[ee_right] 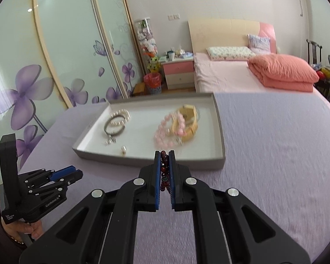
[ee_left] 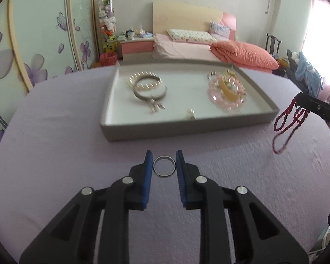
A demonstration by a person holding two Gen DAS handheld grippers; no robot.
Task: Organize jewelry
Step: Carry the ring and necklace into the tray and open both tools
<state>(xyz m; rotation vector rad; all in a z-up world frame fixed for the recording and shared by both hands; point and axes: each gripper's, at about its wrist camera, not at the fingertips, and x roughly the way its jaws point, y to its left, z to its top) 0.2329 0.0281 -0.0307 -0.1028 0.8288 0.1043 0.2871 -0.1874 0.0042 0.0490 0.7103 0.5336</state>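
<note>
The tray (ee_left: 112, 92) already holds pearl bracelets (ee_left: 146, 83) at 11 o'clock and pink beads (ee_left: 227, 93) at 1 — two pieces remain: the left gripper (ee_left: 164, 165), jaws spread, brackets the silver ring (ee_left: 164, 166) on the cloth; the right gripper (ee_right: 164, 154) pinches the red bead strand (ee_left: 286, 121) near the tray

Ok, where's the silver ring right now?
In the left wrist view, the silver ring lies on the lilac tablecloth between the left gripper's open jaws, just before the tray.

"GenRobot.AI" on left tongs (ee_right: 73, 174) body
</note>
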